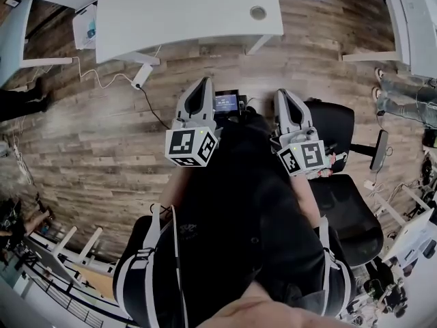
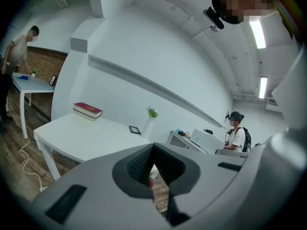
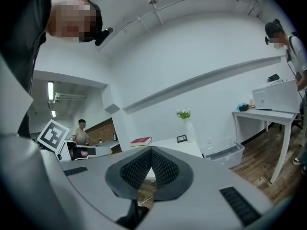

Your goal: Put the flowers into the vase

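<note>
A tall white vase [image 2: 148, 128] with small white-and-green flowers [image 2: 152, 112] in it stands at the far side of a white table [image 2: 81, 138]. The right gripper view shows the same vase [image 3: 190, 130] and flowers [image 3: 183, 113]. My left gripper [image 2: 152, 146] is shut, its ribbed pads meeting at the tip with nothing between them. My right gripper [image 3: 151, 150] is also shut and holds nothing. In the head view both the left gripper [image 1: 200, 89] and the right gripper [image 1: 285, 98] are held close to the body, well short of the table [image 1: 184, 9]. The vase is out of the head view.
A red book [image 2: 87, 110] and a small picture frame [image 2: 134, 130] lie on the table. A black office chair [image 1: 345, 203] stands to my right, a power adapter with its cable [image 1: 142, 76] lies on the wood floor, and a plastic bin [image 3: 223, 152] sits under a desk. People stand at other desks.
</note>
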`<state>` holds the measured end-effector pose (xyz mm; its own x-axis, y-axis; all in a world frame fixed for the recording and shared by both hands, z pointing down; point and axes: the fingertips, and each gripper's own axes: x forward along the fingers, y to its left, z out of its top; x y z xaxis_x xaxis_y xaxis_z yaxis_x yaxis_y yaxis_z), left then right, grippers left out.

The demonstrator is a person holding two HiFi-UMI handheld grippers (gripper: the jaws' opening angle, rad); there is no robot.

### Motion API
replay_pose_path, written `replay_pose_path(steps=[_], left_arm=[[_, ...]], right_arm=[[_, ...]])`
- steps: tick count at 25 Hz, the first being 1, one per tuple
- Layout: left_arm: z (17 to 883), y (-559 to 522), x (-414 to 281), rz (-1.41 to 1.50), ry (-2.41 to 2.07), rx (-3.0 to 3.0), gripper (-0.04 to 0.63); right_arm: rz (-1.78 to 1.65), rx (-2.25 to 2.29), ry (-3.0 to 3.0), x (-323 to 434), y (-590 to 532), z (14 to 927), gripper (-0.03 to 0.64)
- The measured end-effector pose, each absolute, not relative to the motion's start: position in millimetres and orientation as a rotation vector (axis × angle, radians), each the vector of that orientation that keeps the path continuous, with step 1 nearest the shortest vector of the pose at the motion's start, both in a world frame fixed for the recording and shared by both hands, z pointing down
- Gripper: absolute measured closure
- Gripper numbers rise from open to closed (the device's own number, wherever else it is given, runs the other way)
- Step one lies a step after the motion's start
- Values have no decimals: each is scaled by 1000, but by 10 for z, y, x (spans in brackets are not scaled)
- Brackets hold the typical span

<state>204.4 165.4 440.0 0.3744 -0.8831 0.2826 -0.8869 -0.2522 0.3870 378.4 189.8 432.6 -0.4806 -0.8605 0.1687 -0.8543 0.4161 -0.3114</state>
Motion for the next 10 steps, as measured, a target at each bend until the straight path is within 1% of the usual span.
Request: replay_pose_path(steps=[10], left_arm=[[4240, 1586, 2373, 22, -1530, 2217, 548]], right_arm=[[-583, -1543, 2612, 3976, 1792, 4325, 600]])
